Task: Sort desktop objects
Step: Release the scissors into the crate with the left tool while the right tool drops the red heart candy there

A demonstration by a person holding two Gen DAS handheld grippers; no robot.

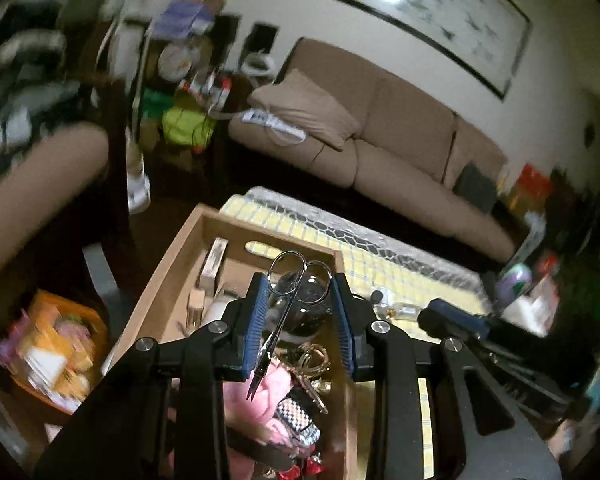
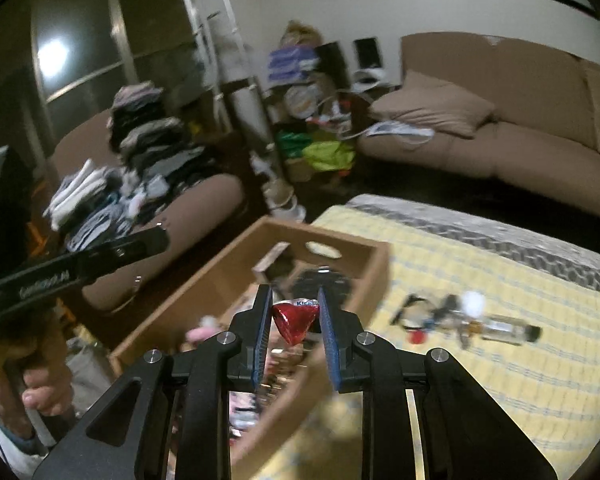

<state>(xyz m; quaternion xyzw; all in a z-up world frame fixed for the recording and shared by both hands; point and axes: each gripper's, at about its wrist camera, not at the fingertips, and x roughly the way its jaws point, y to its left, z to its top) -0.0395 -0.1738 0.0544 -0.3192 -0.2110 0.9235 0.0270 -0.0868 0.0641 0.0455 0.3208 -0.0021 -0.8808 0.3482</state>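
Observation:
My left gripper (image 1: 300, 284) holds small silver scissors (image 1: 288, 296) by the finger loops, blades hanging down over the wooden box (image 1: 168, 280). The box holds a pink item (image 1: 272, 392), gold keys (image 1: 312, 360), a checkered item (image 1: 296, 416) and small boxes (image 1: 214, 260). My right gripper (image 2: 294, 300) is shut on a red foil-wrapped candy (image 2: 294, 320) above the box's (image 2: 376, 268) near right side. The left gripper's body shows in the right wrist view (image 2: 76, 268), and the right gripper in the left wrist view (image 1: 460, 320).
Several small objects lie on the yellow checked cloth (image 2: 500, 360) to the right of the box: a clear bottle (image 2: 504, 330), a red cap (image 2: 418, 336), dark bits (image 2: 412, 308). A brown sofa (image 1: 400, 136) stands behind. Folded clothes (image 2: 148, 160) are piled at left.

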